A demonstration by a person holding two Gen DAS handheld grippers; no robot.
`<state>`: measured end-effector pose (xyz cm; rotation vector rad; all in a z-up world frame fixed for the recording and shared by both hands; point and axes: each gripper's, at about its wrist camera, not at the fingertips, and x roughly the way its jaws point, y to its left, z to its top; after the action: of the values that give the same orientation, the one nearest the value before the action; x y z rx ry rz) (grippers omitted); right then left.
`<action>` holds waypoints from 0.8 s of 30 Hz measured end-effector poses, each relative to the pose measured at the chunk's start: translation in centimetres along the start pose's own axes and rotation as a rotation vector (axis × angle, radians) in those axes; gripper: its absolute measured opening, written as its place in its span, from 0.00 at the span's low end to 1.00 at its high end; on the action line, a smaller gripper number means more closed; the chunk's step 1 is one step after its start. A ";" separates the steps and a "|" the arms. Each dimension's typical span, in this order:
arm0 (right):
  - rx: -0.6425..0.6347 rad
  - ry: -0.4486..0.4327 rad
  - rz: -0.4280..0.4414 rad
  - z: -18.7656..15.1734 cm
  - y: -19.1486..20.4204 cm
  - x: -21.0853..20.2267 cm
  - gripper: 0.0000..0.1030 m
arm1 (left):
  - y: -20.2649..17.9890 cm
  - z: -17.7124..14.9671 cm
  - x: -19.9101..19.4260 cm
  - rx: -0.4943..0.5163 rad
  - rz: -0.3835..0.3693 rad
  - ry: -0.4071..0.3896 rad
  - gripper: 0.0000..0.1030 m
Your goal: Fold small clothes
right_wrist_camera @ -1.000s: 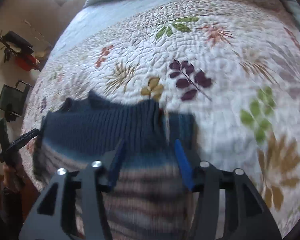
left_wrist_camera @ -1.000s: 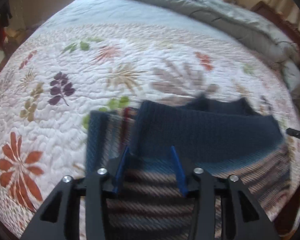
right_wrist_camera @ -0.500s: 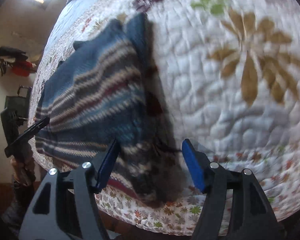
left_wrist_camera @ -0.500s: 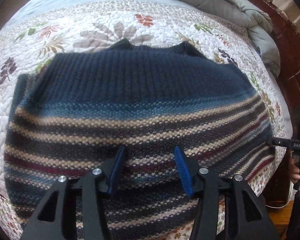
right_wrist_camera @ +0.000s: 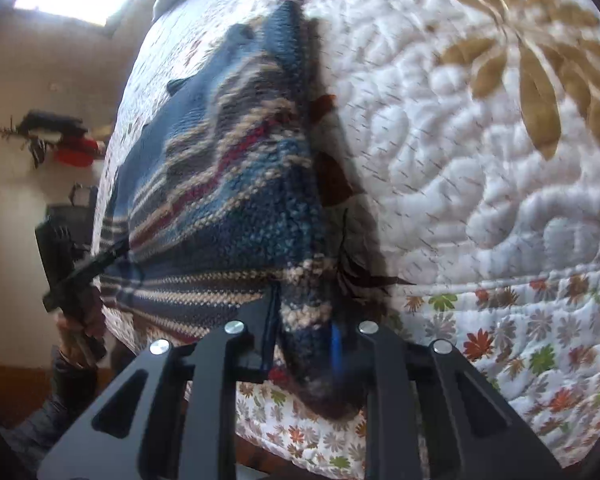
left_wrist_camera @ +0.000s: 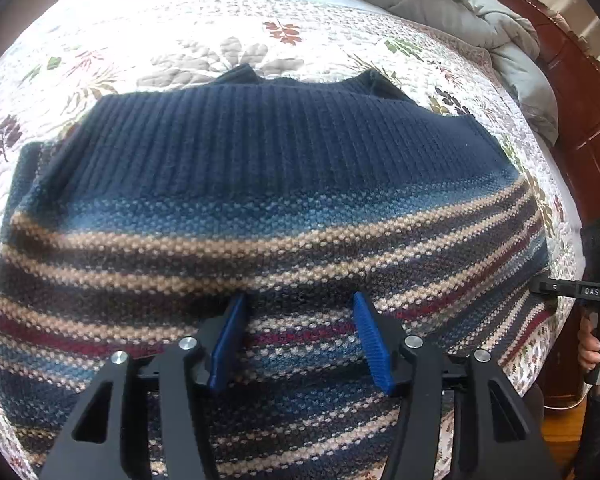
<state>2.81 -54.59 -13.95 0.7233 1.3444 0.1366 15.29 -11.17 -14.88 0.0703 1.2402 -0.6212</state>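
A knitted sweater (left_wrist_camera: pixel 284 184), navy at the top with tan, red and blue stripes below, lies spread flat on the floral quilt (left_wrist_camera: pixel 180 28). My left gripper (left_wrist_camera: pixel 299 304) hovers over its striped lower part. Its jaws are opening, and the knit shows between the blue pads without being pinched. In the right wrist view the sweater (right_wrist_camera: pixel 228 184) runs off to the left. My right gripper (right_wrist_camera: pixel 305 314) is at the sweater's near corner by the bed's edge, and its jaws are closing with the pads pressed on a bunched fold of knit. Each gripper also shows in the other's view: the right gripper (left_wrist_camera: pixel 572 290) and the left gripper (right_wrist_camera: pixel 92 264).
A grey duvet (left_wrist_camera: pixel 440 4) is bunched along the far side of the bed. The dark wooden bed frame (left_wrist_camera: pixel 580 92) runs down the right. The quilt (right_wrist_camera: pixel 500 184) drops over the near bed edge. A hand (left_wrist_camera: pixel 596 344) holds the right gripper's handle.
Both grippers have come down closer to the sweater. The right gripper swung to the sweater's corner and its wide jaws closed on the knit. The left jaws spread a little wider.
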 end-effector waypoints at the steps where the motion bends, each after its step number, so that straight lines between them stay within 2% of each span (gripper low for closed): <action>1: 0.025 -0.001 0.014 -0.1 -0.4 0.2 0.19 | 0.0 0.0 0.0 -0.001 0.000 0.000 0.55; 4: 0.087 -0.012 0.042 0.0 -0.3 -0.6 0.16 | 0.3 0.3 -0.4 -0.021 -0.018 0.013 0.55; 8: 0.055 -0.055 0.058 -0.3 2.8 -3.2 0.15 | 2.1 0.3 -2.8 -0.127 -0.099 0.006 0.55; 11: 0.000 -0.102 0.103 -0.1 6.7 -5.6 0.15 | 3.3 -0.2 -4.7 -0.142 -0.074 -0.016 0.55; 14: -0.088 -0.119 0.095 0.5 11.6 -6.5 0.15 | 4.7 -0.6 -6.7 -0.148 -0.051 -0.045 0.55; 19: -0.258 -0.103 0.042 0.4 20.5 -4.3 0.15 | 7.4 -0.7 -9.4 -0.196 -0.065 -0.082 0.58; 24: -0.404 -0.049 0.031 -0.7 28.1 1.3 0.15 | 9.6 -1.1 -11.0 -0.227 -0.065 -0.108 0.60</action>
<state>11.18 -31.84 0.34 0.4026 1.2091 0.4001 16.92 1.66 -8.01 -0.1908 1.2045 -0.5296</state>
